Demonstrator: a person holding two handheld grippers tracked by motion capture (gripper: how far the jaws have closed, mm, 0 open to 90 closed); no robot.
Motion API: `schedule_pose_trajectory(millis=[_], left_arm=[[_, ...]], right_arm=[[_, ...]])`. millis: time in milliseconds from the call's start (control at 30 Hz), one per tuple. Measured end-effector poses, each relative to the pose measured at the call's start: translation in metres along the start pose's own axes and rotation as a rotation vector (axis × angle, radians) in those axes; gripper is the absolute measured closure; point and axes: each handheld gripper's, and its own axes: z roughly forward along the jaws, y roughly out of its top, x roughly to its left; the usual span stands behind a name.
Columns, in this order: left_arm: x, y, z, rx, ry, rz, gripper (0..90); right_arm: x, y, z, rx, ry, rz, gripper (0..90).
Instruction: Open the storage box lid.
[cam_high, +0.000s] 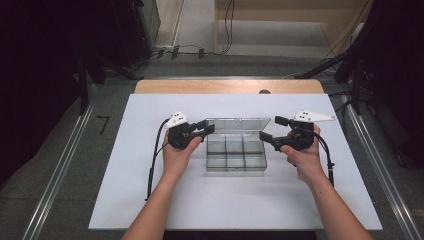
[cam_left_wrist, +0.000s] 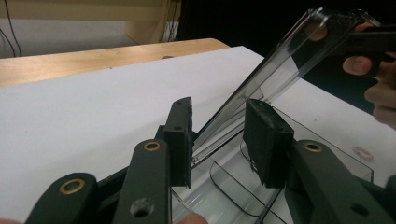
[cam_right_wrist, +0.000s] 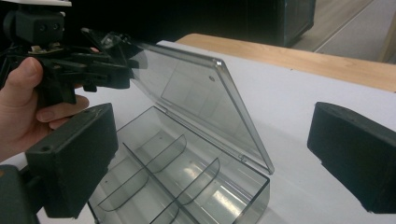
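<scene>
- At centre of the white board (cam_high: 150, 200), a clear plastic box (cam_high: 235, 160), lid (cam_high: 237, 124) swung up and leaning back toward 12 o'clock.
- Left claw (cam_high: 206, 127) at the box's 9 o'clock, reaching in to the lid's left end; partly closed, with the lid's edge standing between the two pads. In the left gripper view, one pad (cam_left_wrist: 180, 135) right against the lid, the other set a little apart, so no firm squeeze to be seen.
- Right claw (cam_high: 270, 128) at the box's 3 o'clock, just beside the lid's right end; spread wide, holding nothing, touching nothing.
- Bare board on all sides of the box, broadest toward 6 o'clock; a strip of wooden table (cam_high: 225, 86) beyond the board at 12 o'clock.
- Smoky and see-through, shallow and rectangular, split by thin dividers (cam_right_wrist: 159, 154) into small compartments, all without contents; hinged along the far long side.
</scene>
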Motion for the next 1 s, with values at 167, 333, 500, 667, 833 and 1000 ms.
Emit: schedule_pose_trajectory(millis=[167, 333, 500, 667, 833, 1000], left_arm=[[0.004, 0.0, 0.002, -0.004, -0.006, -0.018, 64.0], [0.007, 0.002, 0.003, 0.007, -0.012, -0.016, 64.9], [0.009, 0.001, 0.006, 0.008, -0.012, -0.022, 65.7], [0.012, 0.001, 0.008, 0.005, -0.015, -0.043, 67.1], [0.015, 0.001, 0.01, 0.003, -0.011, -0.045, 68.3], [0.018, 0.001, 0.012, 0.001, -0.003, -0.054, 70.7]], right_arm=[[-0.011, -0.003, 0.013, 0.02, 0.001, 0.037, 8.2], [-0.015, -0.009, 0.023, 0.05, -0.041, 0.025, 36.0], [-0.018, -0.01, 0.026, 0.036, -0.042, 0.026, 52.9], [-0.021, -0.012, 0.03, 0.03, -0.067, 0.015, 60.4], [-0.025, -0.014, 0.033, 0.032, -0.072, 0.009, 66.5], [-0.029, -0.016, 0.035, 0.024, -0.072, 0.026, 69.6]])
